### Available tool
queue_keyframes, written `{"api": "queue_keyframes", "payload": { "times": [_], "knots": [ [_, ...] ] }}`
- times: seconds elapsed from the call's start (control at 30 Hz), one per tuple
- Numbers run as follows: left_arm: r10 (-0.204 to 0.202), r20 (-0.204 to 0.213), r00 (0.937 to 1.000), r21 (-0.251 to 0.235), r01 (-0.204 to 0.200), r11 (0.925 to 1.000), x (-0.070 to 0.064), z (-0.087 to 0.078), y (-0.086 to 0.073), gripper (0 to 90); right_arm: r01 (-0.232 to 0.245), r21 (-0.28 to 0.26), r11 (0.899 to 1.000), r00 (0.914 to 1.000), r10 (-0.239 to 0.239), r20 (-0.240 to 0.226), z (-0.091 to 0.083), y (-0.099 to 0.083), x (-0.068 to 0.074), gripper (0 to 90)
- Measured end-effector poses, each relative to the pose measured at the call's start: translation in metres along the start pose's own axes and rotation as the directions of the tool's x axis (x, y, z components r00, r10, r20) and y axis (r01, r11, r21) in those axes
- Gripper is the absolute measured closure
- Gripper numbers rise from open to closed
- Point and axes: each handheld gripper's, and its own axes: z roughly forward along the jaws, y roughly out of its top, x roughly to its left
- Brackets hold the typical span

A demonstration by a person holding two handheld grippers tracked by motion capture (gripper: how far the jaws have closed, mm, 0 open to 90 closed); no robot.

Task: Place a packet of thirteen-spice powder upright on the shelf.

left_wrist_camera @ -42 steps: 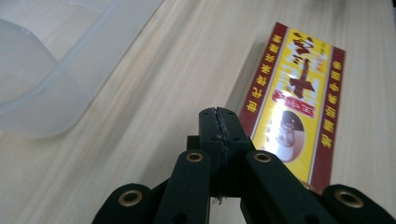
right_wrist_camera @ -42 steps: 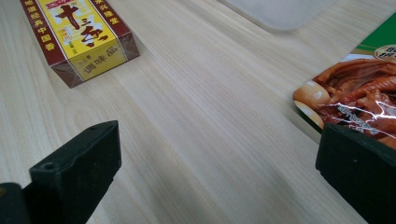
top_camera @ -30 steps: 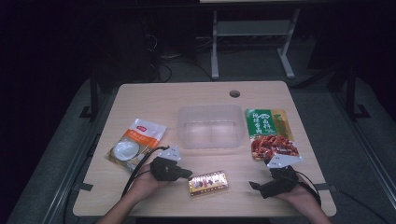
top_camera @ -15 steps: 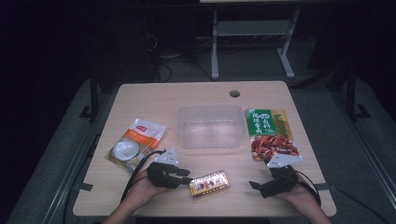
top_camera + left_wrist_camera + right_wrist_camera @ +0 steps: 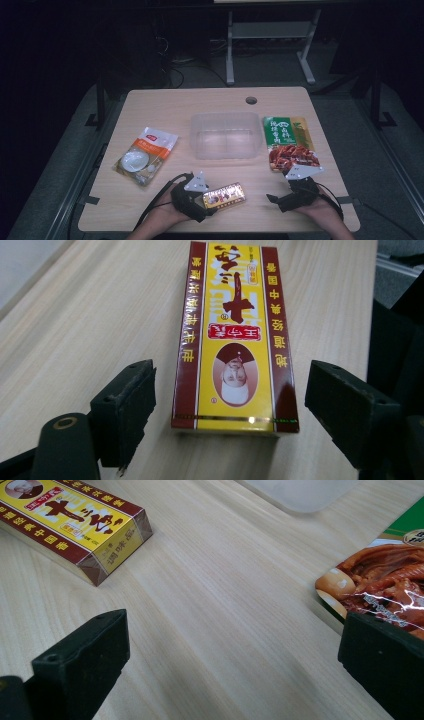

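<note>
Left gripper closes in on the box

Over the last second the left gripper [image 5: 200, 200] has slid up to the box [image 5: 224, 194] at the table's [image 5: 150, 105] 6 o'clock; jaws spread, straddling its end, ready to clamp. Right gripper [image 5: 280, 199] waits at 5 o'clock, jaws apart, holding nothing.

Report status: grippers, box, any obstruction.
Left gripper open, jaws flanking the yellow-and-maroon cardboard box, not touching. Right gripper open over bare wooden table. Nothing blocking the box.
</note>
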Motion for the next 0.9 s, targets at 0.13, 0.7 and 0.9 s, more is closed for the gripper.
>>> {"api": "queue_keyframes", "payload": {
  "times": [0.13,0.7,0.9],
  "knots": [
    [0.01,0.002,0.9999,0.029,-0.01,0.9995,-0.001,0.008,0.0,19.7,-0.002,0.0,1.0,1.0,0.002,-0.001,0.0,0.0,0.001,0.0],
    [0.041,-0.014,0.9991,0.05,-0.04,0.998,-0.003,0.014,-0.002,31.3,0.0,-0.002,1.0,1.0,0.0,-0.004,0.0,0.0,0.001,0.0],
    [0.047,-0.015,0.9988,0.066,-0.046,0.9968,-0.003,0.013,-0.001,32.0,0.004,-0.004,1.0,1.0,-0.004,-0.006,0.0,0.0,0.001,0.0]
  ]
}}
